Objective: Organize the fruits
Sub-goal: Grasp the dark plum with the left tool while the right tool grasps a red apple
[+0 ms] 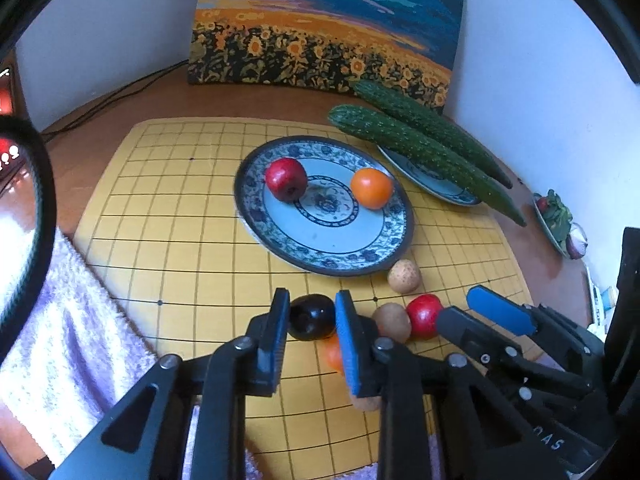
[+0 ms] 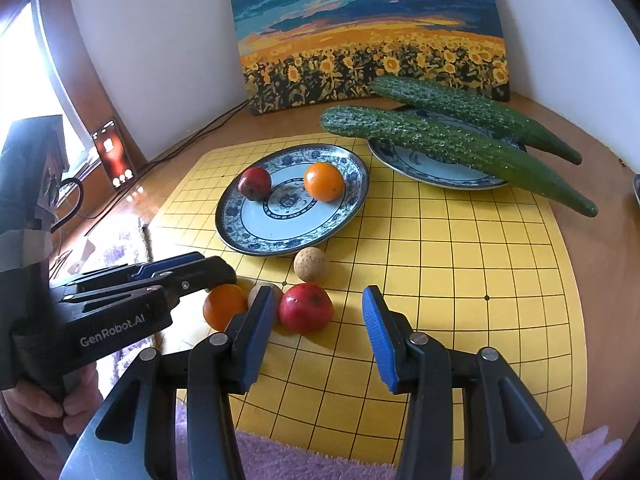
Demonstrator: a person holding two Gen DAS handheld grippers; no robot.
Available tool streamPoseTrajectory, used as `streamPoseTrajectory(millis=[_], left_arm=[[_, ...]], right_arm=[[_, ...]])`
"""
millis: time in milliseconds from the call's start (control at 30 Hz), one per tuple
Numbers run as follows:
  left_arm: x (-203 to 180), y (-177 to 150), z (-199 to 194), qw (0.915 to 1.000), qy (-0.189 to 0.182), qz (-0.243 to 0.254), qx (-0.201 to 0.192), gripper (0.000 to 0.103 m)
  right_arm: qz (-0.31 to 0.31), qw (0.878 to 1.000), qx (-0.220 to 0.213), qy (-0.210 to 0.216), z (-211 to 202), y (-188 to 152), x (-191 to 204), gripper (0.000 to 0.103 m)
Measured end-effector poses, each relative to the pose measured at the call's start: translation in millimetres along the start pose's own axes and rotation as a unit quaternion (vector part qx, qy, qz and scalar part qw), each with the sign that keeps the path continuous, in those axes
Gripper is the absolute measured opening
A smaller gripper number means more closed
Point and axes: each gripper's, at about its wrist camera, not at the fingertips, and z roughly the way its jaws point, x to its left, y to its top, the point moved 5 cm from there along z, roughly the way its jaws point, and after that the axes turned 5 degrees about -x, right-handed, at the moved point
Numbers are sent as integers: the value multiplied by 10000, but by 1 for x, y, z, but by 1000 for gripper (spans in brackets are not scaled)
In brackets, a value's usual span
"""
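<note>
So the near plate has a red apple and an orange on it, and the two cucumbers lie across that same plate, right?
Not quite. The near plate does hold the red apple and the orange, but the two cucumbers lie across the second plate behind it, toward the painting. The right wrist view shows this best.

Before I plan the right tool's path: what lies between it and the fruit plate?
In the right wrist view, a red apple and a tan round fruit lie between the right tool and the fruit plate.

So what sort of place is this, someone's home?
Probably a home, yes: a wooden table against a wall, a sunflower painting leaning there, and patterned china plates holding fruit and cucumbers.
</note>
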Motion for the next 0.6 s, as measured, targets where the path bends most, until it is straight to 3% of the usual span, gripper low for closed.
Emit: streamPoseTrajectory(millis=[267,600], left_arm=[[5,-7,1,9999,116,-84,28,30],[16,-10,3,9996,57,-279,40,28]], right_arm=[[10,10000,18,3,0,-2,1,46],[-6,10000,46,8,-1,-3,2,46]])
